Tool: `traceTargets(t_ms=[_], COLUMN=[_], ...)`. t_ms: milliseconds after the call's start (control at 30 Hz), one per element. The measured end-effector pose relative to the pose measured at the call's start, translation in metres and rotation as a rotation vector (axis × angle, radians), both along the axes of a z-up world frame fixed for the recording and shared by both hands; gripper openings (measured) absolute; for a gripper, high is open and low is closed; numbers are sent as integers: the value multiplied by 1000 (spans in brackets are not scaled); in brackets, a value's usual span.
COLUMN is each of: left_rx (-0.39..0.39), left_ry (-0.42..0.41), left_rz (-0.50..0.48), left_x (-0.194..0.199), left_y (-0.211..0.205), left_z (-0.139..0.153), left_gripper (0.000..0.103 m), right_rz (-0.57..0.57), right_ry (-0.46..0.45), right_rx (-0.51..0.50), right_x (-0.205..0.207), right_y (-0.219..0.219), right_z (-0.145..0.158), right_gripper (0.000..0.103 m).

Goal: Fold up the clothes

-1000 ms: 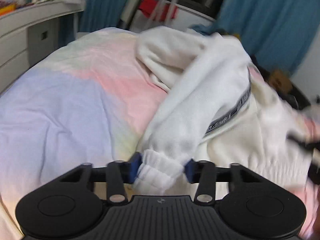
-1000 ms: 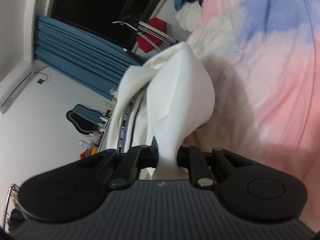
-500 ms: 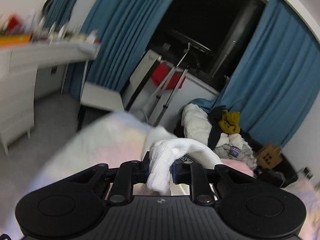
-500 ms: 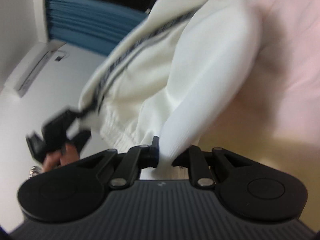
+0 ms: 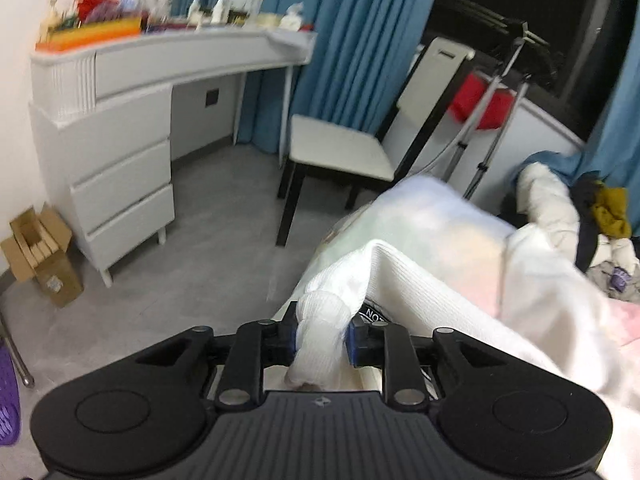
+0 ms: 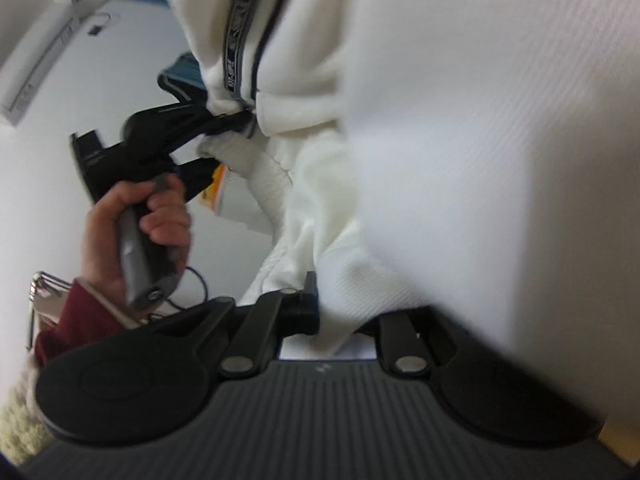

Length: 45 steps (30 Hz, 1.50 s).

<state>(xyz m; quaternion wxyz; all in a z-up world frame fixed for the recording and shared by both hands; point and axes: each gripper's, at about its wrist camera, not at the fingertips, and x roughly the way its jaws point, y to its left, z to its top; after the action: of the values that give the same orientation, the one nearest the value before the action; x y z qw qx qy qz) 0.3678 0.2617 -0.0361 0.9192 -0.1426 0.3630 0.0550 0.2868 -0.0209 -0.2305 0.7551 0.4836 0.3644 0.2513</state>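
Observation:
A white sweatshirt with a grey lettered stripe hangs in the air between both grippers. My left gripper (image 5: 322, 336) is shut on its ribbed cuff (image 5: 320, 320); the sleeve (image 5: 460, 292) runs off to the right over the pastel bed (image 5: 432, 208). My right gripper (image 6: 340, 320) is shut on a fold of the same sweatshirt (image 6: 460, 140), which fills most of the right wrist view and hides the right finger. The left gripper also shows in the right wrist view (image 6: 224, 140), held in a hand and clamped on the cuff by the striped band (image 6: 236, 52).
A white dresser (image 5: 120, 128) with clutter on top stands at the left. A white-seated chair (image 5: 340, 152) sits by the blue curtains. A cardboard box (image 5: 40, 256) lies on the grey floor. A pile of clothes (image 5: 580, 216) lies at the far right.
Both grippers have lifted the sweatshirt off the bed. The left view has swung from the bed toward the dresser and floor. The garment has come closer to the right camera.

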Motion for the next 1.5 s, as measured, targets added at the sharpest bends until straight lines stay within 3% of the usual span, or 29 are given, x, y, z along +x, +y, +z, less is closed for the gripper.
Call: traceTargets(t_ms=[100, 200, 300, 367, 400, 467, 567, 600, 733, 900, 1000, 1100, 1300, 1367, 1400, 1467, 1500], left_rx=[2, -18, -42, -62, -69, -52, -46, -49, -24, 4, 4, 56, 15, 9, 5, 6, 24], left_ry=[-17, -45, -57, -67, -76, -90, -129, -144, -202, -258, -290, -327, -336, -313, -307, -304, -303], left_rz=[-12, -24, -26, -19, -16, -9, -5, -2, -11, -54, -103, -146, -212, -228, -232, -247, -250], left_x=[9, 3, -26, -45, -56, -84, -130, -145, -198, -250, -278, -307, -331, -326, -322, -312, -303], left_y=[-1, -1, 6, 14, 20, 20, 20, 19, 5, -46, -84, -132, -214, -235, -243, -259, -264], left_z=[-15, -9, -6, -2, 2, 15, 40, 48, 76, 96, 98, 96, 70, 60, 55, 48, 43], left_gripper=[26, 27, 36, 49, 54, 55, 72, 79, 83, 83, 83, 83, 83, 83, 83, 83, 83], right_rz=[16, 34, 47, 50, 46, 24, 11, 10, 24, 25, 8, -30, -200, -250, -261, -272, -281], right_ry=[-8, -7, -6, 2, 7, 10, 4, -1, -30, -84, -160, -249, -381, -384, -379, -360, -352], right_rx=[-20, -20, -39, -63, -73, -100, -166, -189, -277, -394, -483, -586, -691, -683, -660, -622, -605], right_x=[3, 3, 3, -5, -11, -25, -45, -52, -89, -119, -139, -158, -192, -196, -194, -182, -174], right_y=[4, 2, -11, -16, -20, -25, -30, -32, -47, -79, -103, -138, -193, -210, -217, -223, -227], right_z=[2, 10, 14, 20, 22, 28, 39, 43, 55, 78, 98, 118, 150, 153, 154, 152, 153], right_gripper=[13, 14, 19, 41, 45, 68, 89, 92, 93, 93, 93, 93, 93, 93, 91, 75, 74])
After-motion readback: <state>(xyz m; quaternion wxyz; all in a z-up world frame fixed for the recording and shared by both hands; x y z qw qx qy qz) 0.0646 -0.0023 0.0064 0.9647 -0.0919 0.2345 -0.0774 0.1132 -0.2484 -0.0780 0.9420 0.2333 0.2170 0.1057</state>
